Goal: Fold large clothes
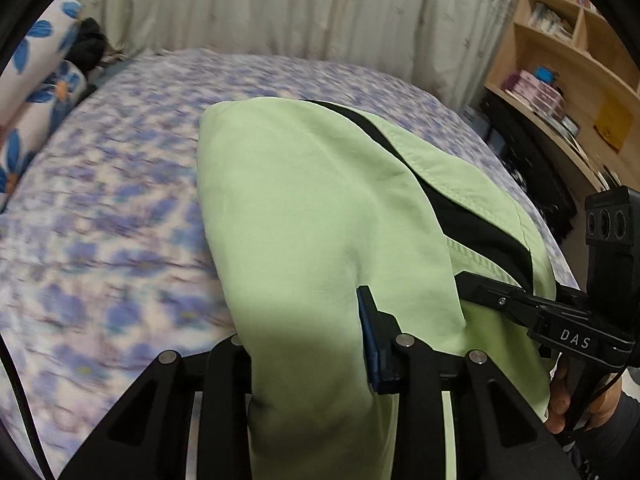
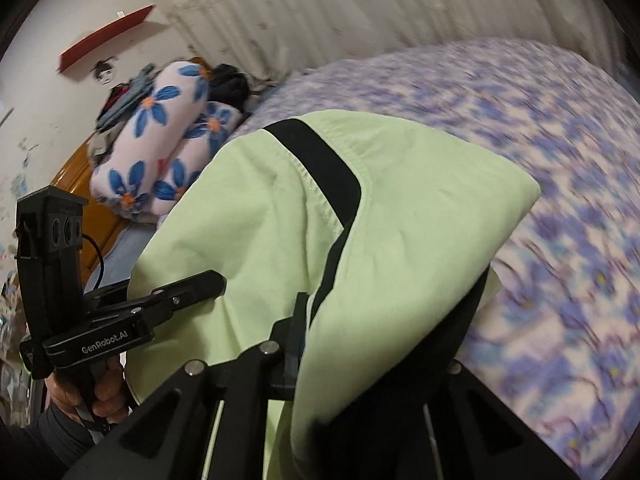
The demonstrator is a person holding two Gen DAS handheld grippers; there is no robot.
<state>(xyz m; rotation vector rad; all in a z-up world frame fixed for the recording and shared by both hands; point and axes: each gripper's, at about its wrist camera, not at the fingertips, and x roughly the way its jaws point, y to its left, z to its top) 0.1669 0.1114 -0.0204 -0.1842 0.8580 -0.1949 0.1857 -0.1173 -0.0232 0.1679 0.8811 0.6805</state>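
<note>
Green garment (image 1: 320, 208) w/ black trim hangs lifted over the bed (image 1: 104, 208), far fold near bed's middle. Left claw (image 1: 308, 340) clenched on a cloth bunch at its near edge; right claw (image 2: 352, 344) clamped on the near edge beside it.

left gripper (image 1: 304, 344): black linkage arms, silver pivot screws, blue pad, thin black cable | right gripper (image 2: 384, 344): black, silver screws; its side reads "DAS", the left's "GenRobot.AI" | sleeves (image 2: 60, 436): dark grey
</note>
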